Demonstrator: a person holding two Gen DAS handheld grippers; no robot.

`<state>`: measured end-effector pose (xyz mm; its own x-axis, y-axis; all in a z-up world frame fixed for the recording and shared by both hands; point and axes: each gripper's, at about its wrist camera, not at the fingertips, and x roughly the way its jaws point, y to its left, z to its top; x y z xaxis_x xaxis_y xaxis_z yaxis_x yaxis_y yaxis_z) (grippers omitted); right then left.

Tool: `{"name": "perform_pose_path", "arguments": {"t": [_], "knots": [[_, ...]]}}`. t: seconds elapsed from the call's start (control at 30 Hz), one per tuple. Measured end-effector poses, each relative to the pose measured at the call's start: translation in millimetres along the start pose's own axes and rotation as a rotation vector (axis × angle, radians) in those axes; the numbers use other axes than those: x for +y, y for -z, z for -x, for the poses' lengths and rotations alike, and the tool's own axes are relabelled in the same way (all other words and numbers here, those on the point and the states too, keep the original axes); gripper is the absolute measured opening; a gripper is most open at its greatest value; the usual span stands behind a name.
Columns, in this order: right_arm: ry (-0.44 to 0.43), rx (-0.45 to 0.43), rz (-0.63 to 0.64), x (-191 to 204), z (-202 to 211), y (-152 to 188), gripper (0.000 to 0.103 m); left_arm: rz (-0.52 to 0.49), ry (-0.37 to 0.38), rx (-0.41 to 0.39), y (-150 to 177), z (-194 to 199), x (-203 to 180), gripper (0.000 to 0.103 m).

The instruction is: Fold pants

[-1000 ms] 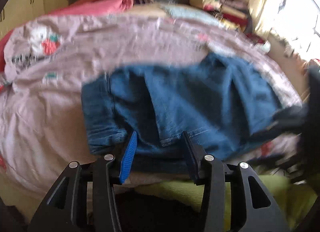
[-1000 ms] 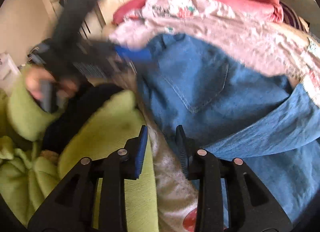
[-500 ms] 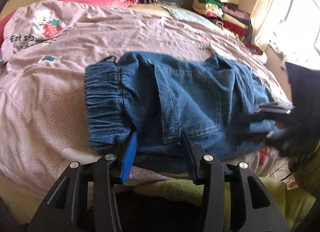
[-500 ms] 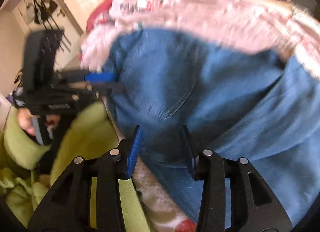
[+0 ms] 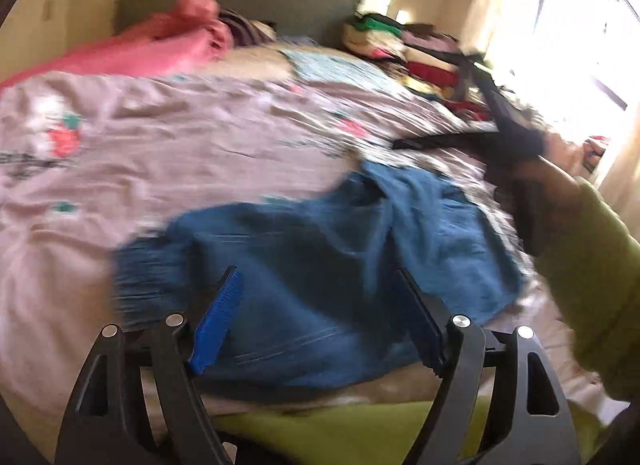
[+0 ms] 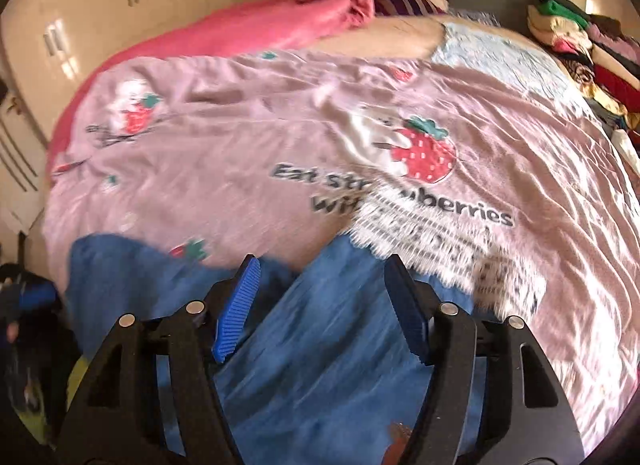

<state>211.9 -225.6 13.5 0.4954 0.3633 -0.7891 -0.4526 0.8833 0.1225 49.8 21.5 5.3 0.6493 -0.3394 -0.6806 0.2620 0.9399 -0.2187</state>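
Note:
Blue denim pants [image 5: 320, 257] lie rumpled on the pink strawberry-print bedsheet [image 5: 160, 153], near the bed's front edge. My left gripper [image 5: 317, 273] hovers over their near part. Its jaws are opening wide, and the pads press on nothing. In the right wrist view the pants [image 6: 320, 365] fill the lower middle. My right gripper [image 6: 322, 265] hangs above them, its jaws also opening and nothing gripped between them. A green sleeve [image 5: 592, 265] reaches in at the right of the left wrist view. Both views are blurred by motion.
A pink blanket [image 6: 280, 25] is bunched near the grey headboard [image 5: 280, 1]. Folded clothes [image 6: 580, 33] are stacked at the far right of the bed. A white lacy cloth [image 6: 420, 233] lies by the pants. Cupboards [image 6: 100, 25] stand on the left, and green fabric [image 5: 360, 429] lies below the bed edge.
Both grippers have opened wider and let go of the pants. The left one lifted off the waistband edge. The right one swung far across and now faces the printed sheet.

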Motion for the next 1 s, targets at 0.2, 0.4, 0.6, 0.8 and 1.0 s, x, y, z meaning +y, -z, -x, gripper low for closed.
{"name": "perform_pose_path", "arguments": {"t": [0.2,0.4,0.6,0.8,1.0], "knots": [[0.067,0.094,-0.061,-17.0,-52.6,-26.7,0.058,-0.023,0.104,0.09,-6.4,-52.9,-34.8,0.057],[0.122,0.151,-0.111,-30.9,-91.5,-33.1,0.057,-0.058,0.169,0.18,-3.5,-88.6,-59.3,0.045],[0.07,0.09,-0.151,-48.3,-78.3,-30.2,0.009,-0.085,0.151,0.235,5.4,-114.1,-65.9,0.045],[0.004,-0.036,-0.225,-77.1,-5.8,-10.4,0.007,-0.089,0.143,0.213,1.8,-111.8,-63.9,0.045],[-0.001,-0.152,-0.303,-103.3,82.3,36.6,0.007,-0.121,0.123,0.199,1.5,-104.6,-66.2,0.005]]}}
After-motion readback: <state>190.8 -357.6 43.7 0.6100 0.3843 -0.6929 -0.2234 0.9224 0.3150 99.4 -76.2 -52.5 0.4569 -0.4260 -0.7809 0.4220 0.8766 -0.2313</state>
